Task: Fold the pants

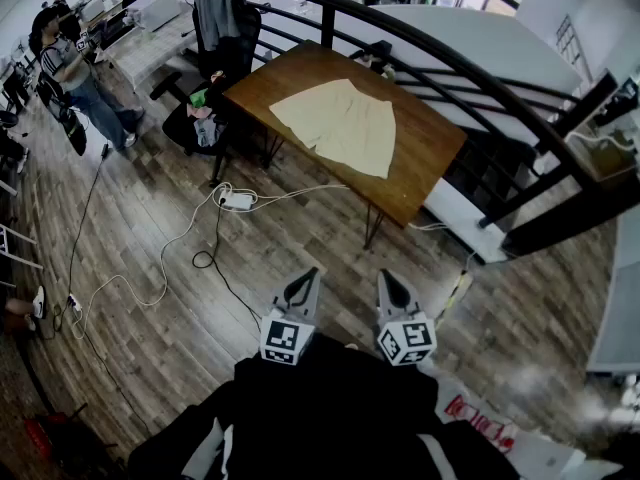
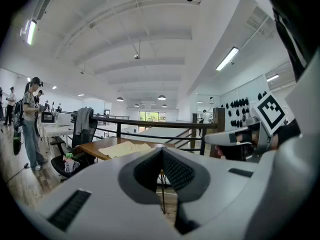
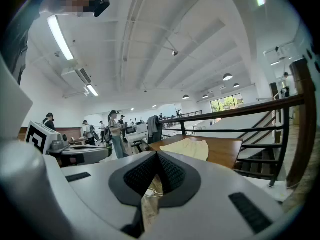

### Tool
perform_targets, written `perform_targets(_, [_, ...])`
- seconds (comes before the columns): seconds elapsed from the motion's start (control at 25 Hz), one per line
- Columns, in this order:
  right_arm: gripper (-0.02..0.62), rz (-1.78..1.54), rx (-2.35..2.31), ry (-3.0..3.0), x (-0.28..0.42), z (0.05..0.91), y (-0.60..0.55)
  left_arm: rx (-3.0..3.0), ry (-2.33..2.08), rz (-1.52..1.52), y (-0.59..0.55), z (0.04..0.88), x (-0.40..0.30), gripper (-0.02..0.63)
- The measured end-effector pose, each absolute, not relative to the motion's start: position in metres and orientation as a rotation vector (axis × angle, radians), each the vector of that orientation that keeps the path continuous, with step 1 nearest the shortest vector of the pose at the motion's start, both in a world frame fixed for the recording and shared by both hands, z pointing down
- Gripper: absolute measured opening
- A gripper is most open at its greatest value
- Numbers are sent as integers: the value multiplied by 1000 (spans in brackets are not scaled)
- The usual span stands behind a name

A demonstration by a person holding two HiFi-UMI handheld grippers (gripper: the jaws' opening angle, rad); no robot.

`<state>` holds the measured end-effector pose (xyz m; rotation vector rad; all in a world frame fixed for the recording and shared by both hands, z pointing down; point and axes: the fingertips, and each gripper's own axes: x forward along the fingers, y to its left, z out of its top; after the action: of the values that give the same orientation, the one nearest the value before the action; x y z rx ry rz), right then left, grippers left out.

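Observation:
Cream-coloured pants [image 1: 340, 125] lie spread flat on a brown wooden table [image 1: 430, 148] some way ahead of me; they also show as the pale pants [image 2: 125, 148] in the left gripper view and the pants [image 3: 190, 148] in the right gripper view. My left gripper [image 1: 303, 284] and right gripper [image 1: 390, 286] hang side by side close to my body, over the floor, far short of the table. Both have their jaws shut with nothing between them. In its own view the left gripper [image 2: 161, 151] points toward the table, as does the right gripper [image 3: 156, 156].
A black railing [image 1: 470, 68] curves behind the table, with stairs beyond. A black office chair [image 1: 215, 58] draped with clothes stands at the table's left end. A power strip [image 1: 237, 200] and cables lie on the wood floor between me and the table. A person [image 1: 75, 73] stands far left.

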<state>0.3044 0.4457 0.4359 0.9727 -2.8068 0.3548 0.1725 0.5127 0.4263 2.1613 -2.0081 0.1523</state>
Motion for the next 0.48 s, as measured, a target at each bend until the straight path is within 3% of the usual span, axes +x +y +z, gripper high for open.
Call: perform_targets(0.48, [3,265,963,-2829,264,430,441,2237,-1984,173,495,428,141,3])
